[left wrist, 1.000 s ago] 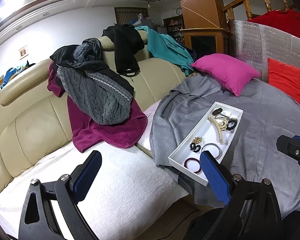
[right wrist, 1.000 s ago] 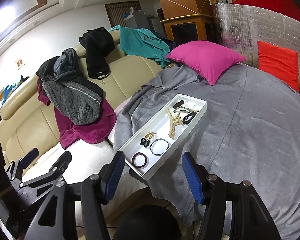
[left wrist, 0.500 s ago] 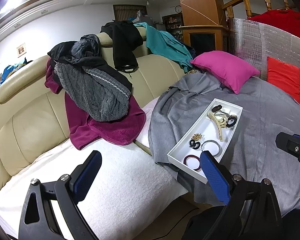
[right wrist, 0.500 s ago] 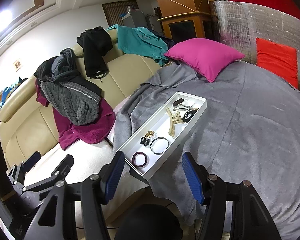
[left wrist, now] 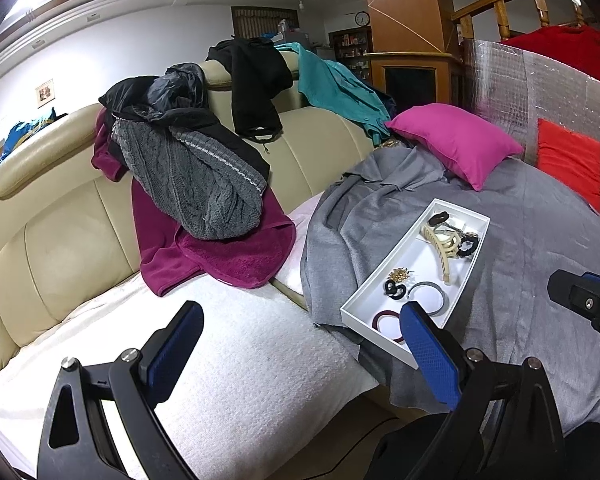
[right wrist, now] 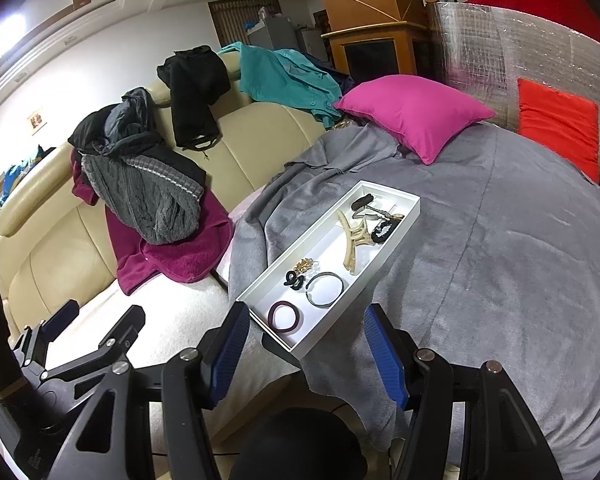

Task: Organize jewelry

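A long white tray (right wrist: 403,216) lies on a grey blanket (right wrist: 500,248); it also shows in the left wrist view (left wrist: 384,268). In it lie a maroon bangle (right wrist: 285,316), a grey bangle (right wrist: 324,289), a black hair tie (right wrist: 294,281), a gold brooch (right wrist: 304,265), a cream claw clip (right wrist: 354,240) and dark pieces at the far end. My right gripper (right wrist: 306,346) is open and empty just short of the tray's near end. My left gripper (left wrist: 300,344) is open and empty over the white sofa cover, left of the tray.
A beige leather sofa (left wrist: 60,240) carries piled clothes (left wrist: 188,184) and a magenta towel (left wrist: 236,256). A pink cushion (right wrist: 416,112) and a red cushion (right wrist: 556,124) sit beyond the tray. A silver foil panel (right wrist: 500,52) stands at the back right.
Both grippers have drifted slightly; the tray sits a little lower and nearer in both views. Both grippers stay open and empty.
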`<state>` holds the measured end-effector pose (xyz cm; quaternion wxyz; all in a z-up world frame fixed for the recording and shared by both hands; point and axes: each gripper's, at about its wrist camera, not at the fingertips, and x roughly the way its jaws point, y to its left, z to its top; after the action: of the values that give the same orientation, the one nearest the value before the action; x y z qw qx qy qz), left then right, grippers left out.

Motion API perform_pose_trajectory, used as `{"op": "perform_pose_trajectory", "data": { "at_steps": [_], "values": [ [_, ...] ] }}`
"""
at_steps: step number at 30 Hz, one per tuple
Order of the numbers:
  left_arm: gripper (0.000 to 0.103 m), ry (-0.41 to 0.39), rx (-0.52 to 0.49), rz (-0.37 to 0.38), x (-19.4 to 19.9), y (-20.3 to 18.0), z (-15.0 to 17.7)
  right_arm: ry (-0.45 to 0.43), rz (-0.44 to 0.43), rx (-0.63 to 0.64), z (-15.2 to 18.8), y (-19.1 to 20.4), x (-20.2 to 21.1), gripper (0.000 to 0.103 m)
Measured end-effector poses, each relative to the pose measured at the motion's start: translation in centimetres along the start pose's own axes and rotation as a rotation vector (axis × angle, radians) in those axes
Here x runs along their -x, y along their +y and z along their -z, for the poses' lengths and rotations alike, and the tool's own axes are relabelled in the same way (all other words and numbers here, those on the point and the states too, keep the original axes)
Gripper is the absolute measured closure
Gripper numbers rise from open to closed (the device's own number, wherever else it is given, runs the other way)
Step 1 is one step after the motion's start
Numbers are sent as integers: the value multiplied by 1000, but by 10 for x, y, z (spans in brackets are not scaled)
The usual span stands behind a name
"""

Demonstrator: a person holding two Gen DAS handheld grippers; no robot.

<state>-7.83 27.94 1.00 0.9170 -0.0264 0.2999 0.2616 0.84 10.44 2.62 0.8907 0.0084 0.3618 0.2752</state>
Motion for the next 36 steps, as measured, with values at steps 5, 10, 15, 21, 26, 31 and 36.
{"op": "perform_pose_trajectory", "data": {
  "at_steps": [5,10,15,21,26,31,36],
  "values": [
    [5,2,12,0,-2,4,0,10,-3,5,-1,5,-5,39],
    [5,0,22,-7,-1,8,0,14,-4,11,-2,10,-7,39],
    [5,2,25,-10,-2,10,1,17,-3,16,-2,13,-9,39],
    [5,9,26,-11,-4,12,1,18,-4,14,-1,14,-10,39],
    [5,10,26,-13,-4,12,2,17,-4,10,-1,14,-10,39],
    [5,11,27,-15,-6,12,3,17,-5,10,-1,13,-10,39],
    [5,11,28,-15,-6,12,4,20,-6,9,0,14,-11,39]
  ]
}}
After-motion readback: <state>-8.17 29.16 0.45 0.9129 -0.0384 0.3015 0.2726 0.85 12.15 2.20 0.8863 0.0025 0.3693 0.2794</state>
